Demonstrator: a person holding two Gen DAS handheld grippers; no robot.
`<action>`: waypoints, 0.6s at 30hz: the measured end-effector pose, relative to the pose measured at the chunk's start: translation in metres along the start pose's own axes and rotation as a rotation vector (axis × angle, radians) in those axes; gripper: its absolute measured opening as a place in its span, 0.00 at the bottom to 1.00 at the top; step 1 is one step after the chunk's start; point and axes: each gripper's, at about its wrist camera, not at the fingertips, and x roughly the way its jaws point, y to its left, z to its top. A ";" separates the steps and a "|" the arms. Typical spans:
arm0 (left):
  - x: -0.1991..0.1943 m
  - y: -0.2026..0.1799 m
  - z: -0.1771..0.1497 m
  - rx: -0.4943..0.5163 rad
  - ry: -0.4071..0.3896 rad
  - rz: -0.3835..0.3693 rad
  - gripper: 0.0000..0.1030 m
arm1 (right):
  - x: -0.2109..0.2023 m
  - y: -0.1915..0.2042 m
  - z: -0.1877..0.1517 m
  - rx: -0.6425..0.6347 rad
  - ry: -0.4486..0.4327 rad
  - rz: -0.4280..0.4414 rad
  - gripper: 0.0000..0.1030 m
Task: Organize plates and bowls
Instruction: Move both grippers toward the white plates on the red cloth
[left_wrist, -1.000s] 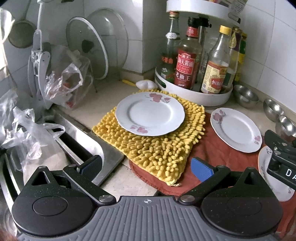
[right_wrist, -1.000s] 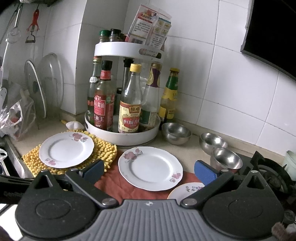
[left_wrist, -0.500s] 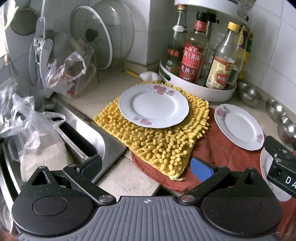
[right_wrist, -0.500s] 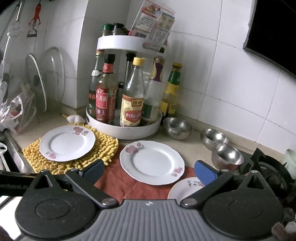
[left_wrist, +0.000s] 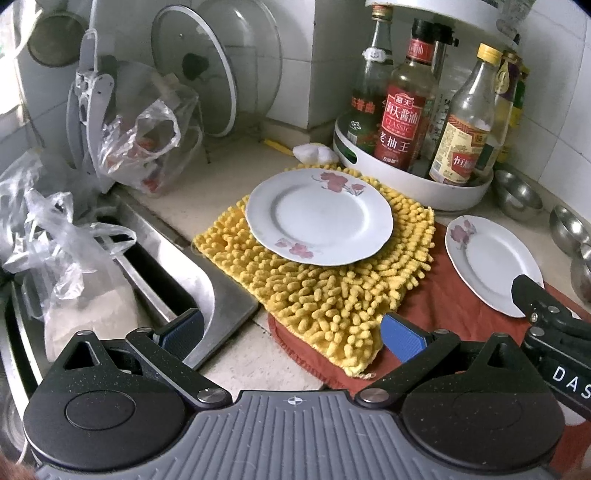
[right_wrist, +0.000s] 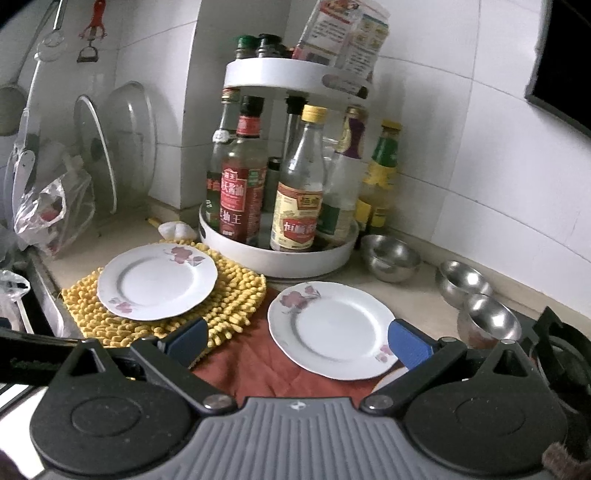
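**Both grippers wide and empty above the floral plates**

While nothing is yet in hand, the right gripper (right_wrist: 297, 341) hangs with its jaws spread wide, framing the near plate (right_wrist: 332, 328) between the blue pads (right_wrist: 408, 349); nothing is pinched. That plate lies flat on the rust-red cloth (right_wrist: 255, 365), just in front of the white bottle carousel (right_wrist: 277, 260), and looks like the likeliest first pick. Over to the left gripper (left_wrist: 291, 332): jaws equally wide apart and bare, poised over the near corner of the yellow chenille mat (left_wrist: 332, 302).

Using the carousel as our marker, the second floral plate (left_wrist: 319, 218) sits on the mat to its front-left, presumably parked there to drain beside the sink (left_wrist: 207, 284). A sliver of a third plate (right_wrist: 388, 380) peeks out under the right gripper, nearer the camera than the first. To the carousel's right, three steel bowls (right_wrist: 391, 256) stand in a loose row along the wall side, upright and apart from one another, running toward the stove.

My read: the sorting has barely begun, plates all single, bowls not nested. Flat plates on soft cloth offer little lip to a gripper, so a rim pinch from the side seems called for; glazed china could slip.
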 end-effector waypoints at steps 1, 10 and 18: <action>0.001 -0.002 0.001 0.000 0.001 -0.001 1.00 | 0.002 -0.001 0.001 -0.002 0.002 0.006 0.97; 0.022 -0.022 0.012 0.008 0.018 -0.005 1.00 | 0.026 -0.012 0.010 -0.020 0.021 0.027 0.97; 0.043 -0.057 0.021 0.064 0.045 -0.034 1.00 | 0.058 -0.046 0.013 0.005 0.062 -0.021 0.97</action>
